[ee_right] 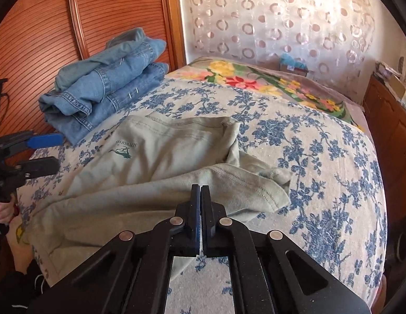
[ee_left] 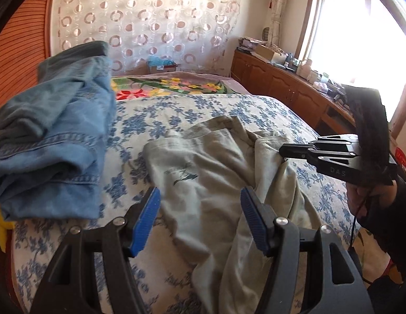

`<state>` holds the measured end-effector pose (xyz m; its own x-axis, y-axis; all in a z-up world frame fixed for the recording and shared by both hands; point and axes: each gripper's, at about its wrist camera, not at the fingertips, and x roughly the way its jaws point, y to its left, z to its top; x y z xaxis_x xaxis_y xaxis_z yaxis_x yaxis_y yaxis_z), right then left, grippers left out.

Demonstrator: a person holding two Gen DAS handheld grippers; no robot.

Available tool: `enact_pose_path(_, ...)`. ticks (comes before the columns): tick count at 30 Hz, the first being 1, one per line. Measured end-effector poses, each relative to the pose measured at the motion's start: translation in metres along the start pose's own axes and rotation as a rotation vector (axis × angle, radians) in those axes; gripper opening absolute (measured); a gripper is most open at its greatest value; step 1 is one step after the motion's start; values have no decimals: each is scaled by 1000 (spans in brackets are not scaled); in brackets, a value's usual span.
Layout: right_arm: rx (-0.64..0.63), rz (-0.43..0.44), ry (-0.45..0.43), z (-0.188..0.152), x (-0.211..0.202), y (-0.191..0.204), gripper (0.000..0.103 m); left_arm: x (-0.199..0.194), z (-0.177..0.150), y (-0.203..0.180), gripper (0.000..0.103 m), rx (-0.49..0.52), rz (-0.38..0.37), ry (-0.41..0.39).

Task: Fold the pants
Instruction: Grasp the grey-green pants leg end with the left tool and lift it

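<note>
- while the right gripper (ee_right: 200, 191) has its jaws pressed together, pinching a ridge of the pale green pants (ee_right: 161, 157) near their hemmed edge, the left gripper (ee_left: 200, 204) hangs with its blue pads (ee_left: 148, 219) spread apart, holding nothing, just above the same cloth.
- the pants lie loosely rumpled in the middle of the bed, a small dark printed logo facing up, one part flopped over another.
- the step in hand looks like gathering the garment for a first fold; to do it well, the left gripper should likely close on a matching edge so both pull evenly and the cloth is smoothed flat before it is doubled over.
- a pinch through too many layers could drag hidden creases along.
- the bedspread (ee_right: 321, 157) is cream with blue flowers; a bright floral blanket (ee_right: 255, 78) lies beyond it.
- a stack of folded jeans (ee_right: 106, 83) sits near the ribbed wooden headboard (ee_right: 40, 39), apart from the pants.
- a curtain of rings (ee_left: 150, 13), low wooden cabinets (ee_left: 276, 83) and a sunny window (ee_left: 347, 26) fill the room.
</note>
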<state>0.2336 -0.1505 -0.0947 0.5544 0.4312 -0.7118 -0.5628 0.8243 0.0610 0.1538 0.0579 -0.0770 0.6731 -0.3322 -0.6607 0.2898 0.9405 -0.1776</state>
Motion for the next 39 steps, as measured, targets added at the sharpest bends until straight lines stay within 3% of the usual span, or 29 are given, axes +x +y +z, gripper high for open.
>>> enact_pose_path(6, 25, -21, -24, -14, -23, -9, 0, 20, 16, -22, 63, 45, -30, 24)
enact_pose_path(20, 93, -28, 34, -64, -32, -29, 0, 49, 41, -69, 63, 142, -123, 101)
enact_pose_path(27, 154, -2, 6, -69, -44, -44, 0, 75, 33, -94, 44, 197, -151, 191)
enact_pose_path(34, 170, -24, -61, -64, -66, -56, 0, 88, 26, -104, 41, 207, -148, 230)
enact_pose_path(39, 179, -34, -69, -64, -69, -62, 0, 88, 18, -112, 18, 237, -155, 235)
